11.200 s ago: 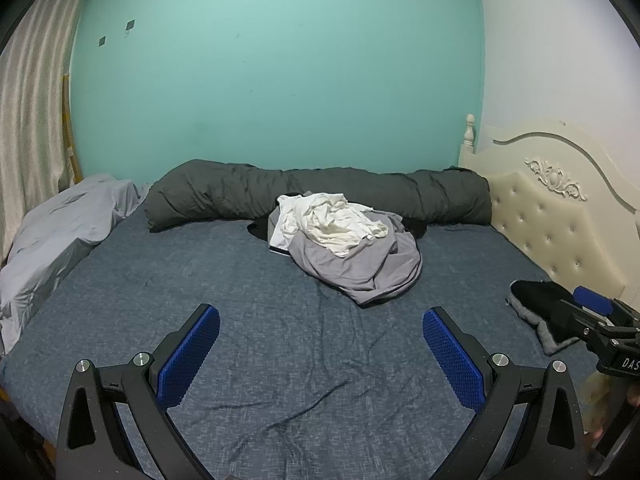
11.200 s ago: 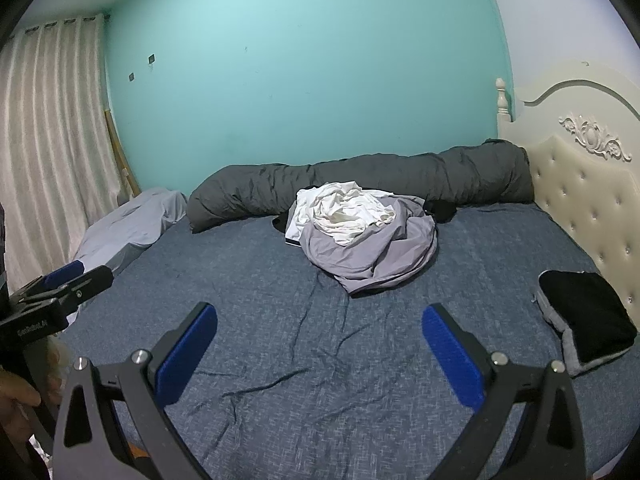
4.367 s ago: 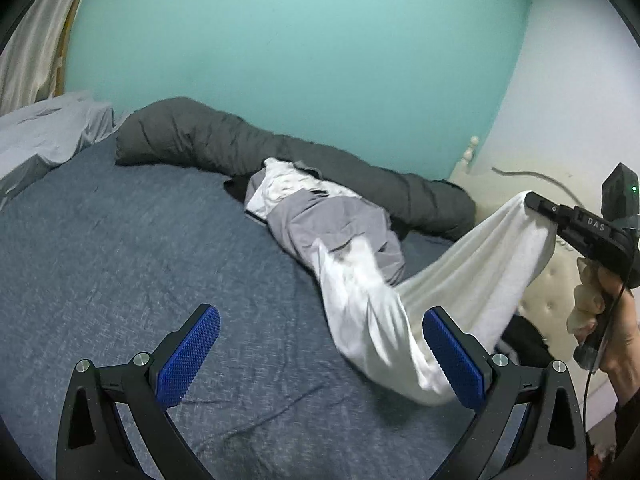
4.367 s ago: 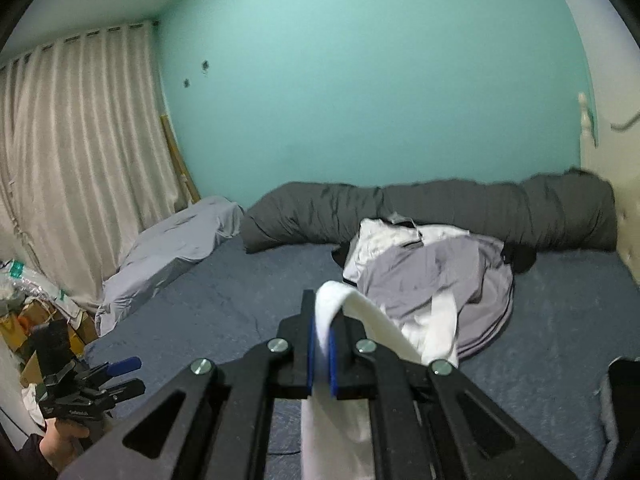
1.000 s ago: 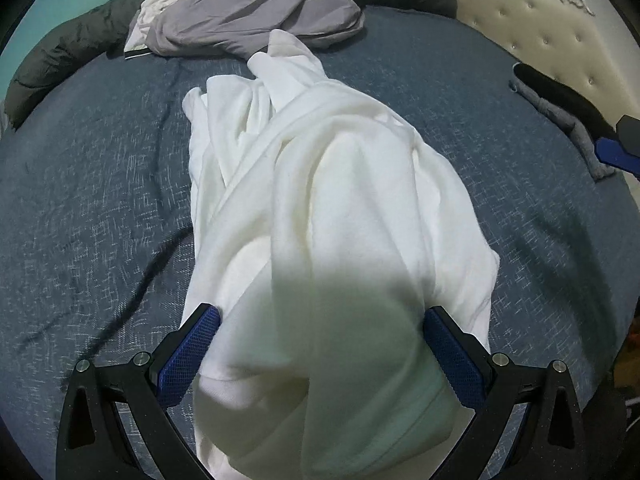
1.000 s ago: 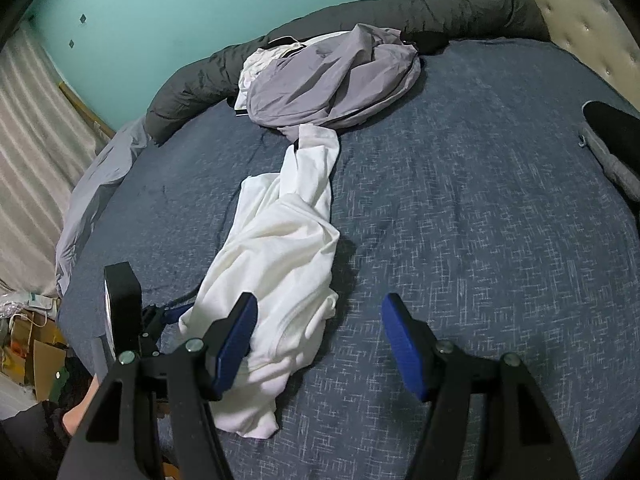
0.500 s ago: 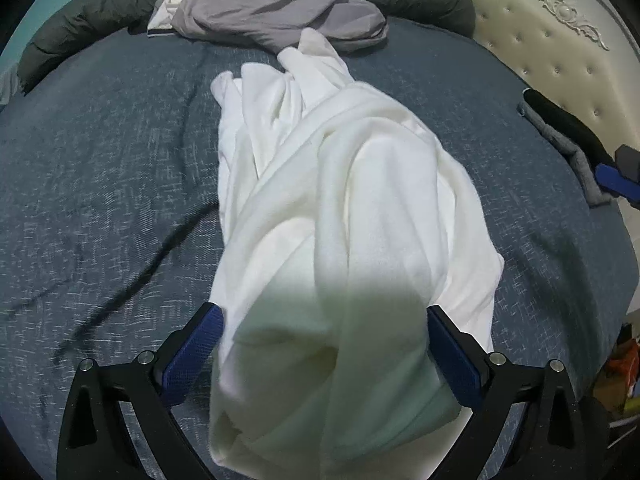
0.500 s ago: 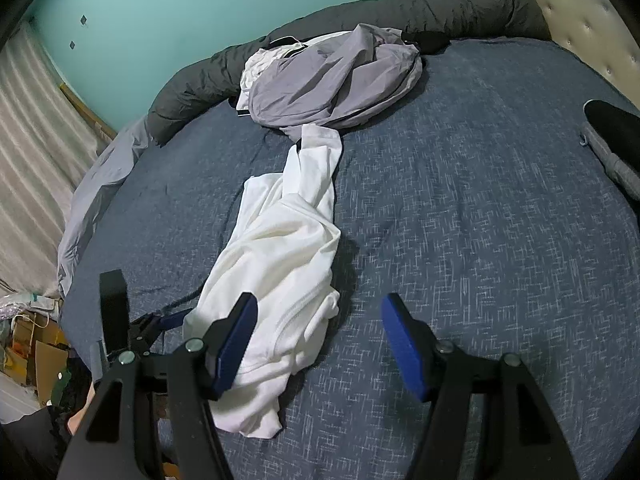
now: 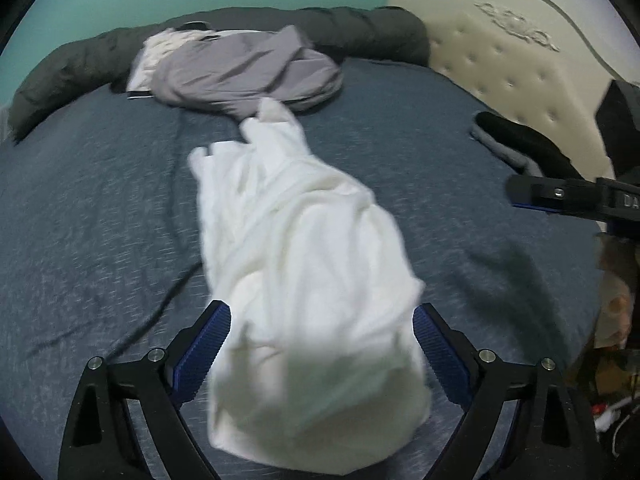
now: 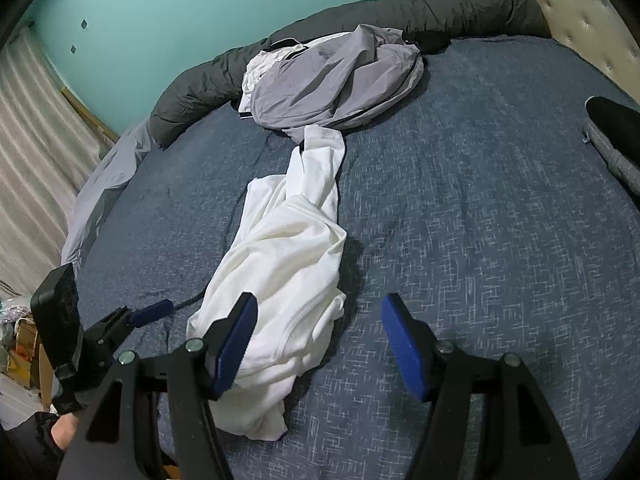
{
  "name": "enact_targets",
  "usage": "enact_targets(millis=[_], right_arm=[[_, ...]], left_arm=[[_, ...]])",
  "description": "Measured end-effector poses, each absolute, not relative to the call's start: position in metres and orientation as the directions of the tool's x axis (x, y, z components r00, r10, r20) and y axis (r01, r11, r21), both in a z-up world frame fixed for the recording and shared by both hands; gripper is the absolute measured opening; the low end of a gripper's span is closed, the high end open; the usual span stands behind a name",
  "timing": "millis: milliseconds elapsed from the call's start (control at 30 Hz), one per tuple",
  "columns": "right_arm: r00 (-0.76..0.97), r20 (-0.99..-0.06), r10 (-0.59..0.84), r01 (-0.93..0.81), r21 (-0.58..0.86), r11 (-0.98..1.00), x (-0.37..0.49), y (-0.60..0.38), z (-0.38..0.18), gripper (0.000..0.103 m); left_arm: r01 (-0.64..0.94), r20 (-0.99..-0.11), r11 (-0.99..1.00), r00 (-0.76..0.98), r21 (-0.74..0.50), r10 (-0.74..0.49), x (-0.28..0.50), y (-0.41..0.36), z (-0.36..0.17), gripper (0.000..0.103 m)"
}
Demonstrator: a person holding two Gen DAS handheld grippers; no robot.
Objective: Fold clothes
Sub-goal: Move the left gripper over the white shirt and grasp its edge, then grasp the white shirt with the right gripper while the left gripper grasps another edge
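A crumpled white garment point(image 9: 304, 248) lies stretched along the blue bed point(image 9: 80, 220), its far end touching a grey and white clothes pile point(image 9: 240, 72). My left gripper point(image 9: 320, 312) hovers over the garment's near end. Its jaws are wide and closing, with the bunched cloth seen between them and the pads not pressing it. In the right wrist view the left gripper point(image 10: 148, 314) sits just left of the white garment point(image 10: 288, 256). My right gripper point(image 10: 320, 300) is open above the bed, empty, with the garment's edge behind its left finger. It also shows as right gripper point(image 9: 560, 196).
A rolled dark duvet point(image 10: 440, 8) lines the far edge behind the grey pile point(image 10: 332, 80). A folded black and grey item point(image 9: 520, 140) lies near the cream headboard point(image 9: 520, 60). A light grey blanket point(image 10: 104, 184) and a curtain point(image 10: 32, 140) are at left.
The left gripper has risen and tilted up, so more of the bed and headboard shows, and its jaws have narrowed a little. The right gripper and the white garment have stayed put.
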State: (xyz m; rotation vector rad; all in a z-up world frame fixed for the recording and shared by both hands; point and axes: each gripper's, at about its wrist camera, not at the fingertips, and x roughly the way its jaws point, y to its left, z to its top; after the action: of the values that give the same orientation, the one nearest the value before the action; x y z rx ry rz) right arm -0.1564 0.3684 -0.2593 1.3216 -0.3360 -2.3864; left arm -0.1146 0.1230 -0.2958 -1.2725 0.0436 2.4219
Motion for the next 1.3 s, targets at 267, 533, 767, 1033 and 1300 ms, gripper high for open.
enact_targets(millis=[267, 533, 767, 1033, 1300], right_arm=[[-0.486, -0.753, -0.444, 0.210, 0.392, -0.895, -0.154, 0.378, -0.259, 0.066], [-0.494, -0.754, -0.432, 0.177, 0.399, -0.900, -0.154, 0.394, -0.264, 0.066], [-0.498, -0.756, -0.424, 0.156, 0.403, -0.902, -0.152, 0.408, -0.268, 0.066], [-0.508, -0.760, -0.406, 0.128, 0.399, -0.908, -0.145, 0.427, -0.270, 0.066], [-0.521, -0.760, -0.388, 0.091, 0.402, -0.911, -0.144, 0.445, -0.269, 0.066]], left_arm=[[-0.417, -0.841, -0.901, -0.441, -0.116, 0.313, -0.119, 0.156, -0.322, 0.058], [-0.437, -0.843, -0.891, -0.429, -0.120, 0.324, -0.120, 0.186, -0.321, 0.060], [-0.450, -0.833, -0.889, -0.458, -0.082, 0.309, -0.114, 0.201, -0.313, 0.060], [-0.483, -0.879, -0.876, -0.415, -0.006, 0.235, -0.127, 0.221, -0.346, 0.060], [-0.484, -0.865, -0.875, -0.433, -0.015, 0.254, -0.135, 0.192, -0.334, 0.015]])
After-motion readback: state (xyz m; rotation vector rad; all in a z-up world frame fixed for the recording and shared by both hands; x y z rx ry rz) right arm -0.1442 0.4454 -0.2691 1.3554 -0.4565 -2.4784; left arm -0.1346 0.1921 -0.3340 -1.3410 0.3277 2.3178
